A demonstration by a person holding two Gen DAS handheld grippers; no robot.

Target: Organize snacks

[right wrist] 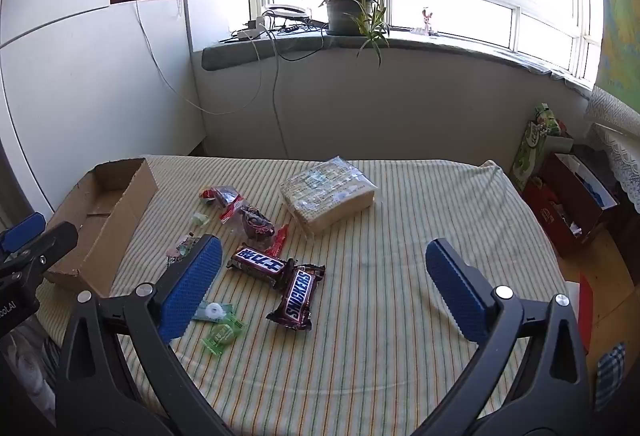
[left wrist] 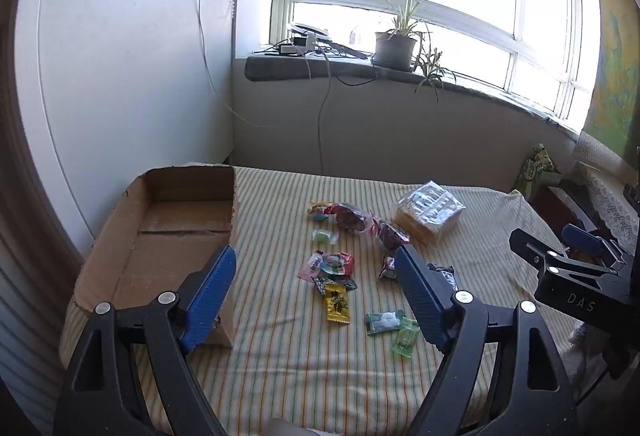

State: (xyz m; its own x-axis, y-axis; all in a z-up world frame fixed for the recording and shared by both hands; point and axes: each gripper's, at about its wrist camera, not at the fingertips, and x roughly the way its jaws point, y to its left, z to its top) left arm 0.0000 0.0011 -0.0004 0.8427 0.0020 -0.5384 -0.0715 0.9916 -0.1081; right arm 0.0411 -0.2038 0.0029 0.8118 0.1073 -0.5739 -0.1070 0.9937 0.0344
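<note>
An empty open cardboard box (left wrist: 176, 232) (right wrist: 108, 220) sits at the left of a striped cloth-covered table. Small snacks lie scattered in the middle: a yellow packet (left wrist: 337, 304), green candies (left wrist: 404, 342) (right wrist: 222, 334), two Snickers bars (right wrist: 298, 296), red-wrapped candies (left wrist: 352, 218) (right wrist: 256, 222). A large clear pack of crackers (left wrist: 430, 214) (right wrist: 330, 196) lies behind them. My left gripper (left wrist: 316, 276) is open and empty above the snacks beside the box. My right gripper (right wrist: 324, 264) is open and empty above the Snickers bars; it also shows in the left wrist view (left wrist: 560, 256).
A windowsill with a potted plant (right wrist: 348, 12), cables and a charger runs behind the table. A white panel (left wrist: 120, 96) stands at the left. Boxes and bags (right wrist: 568, 196) sit on the floor at the right of the table.
</note>
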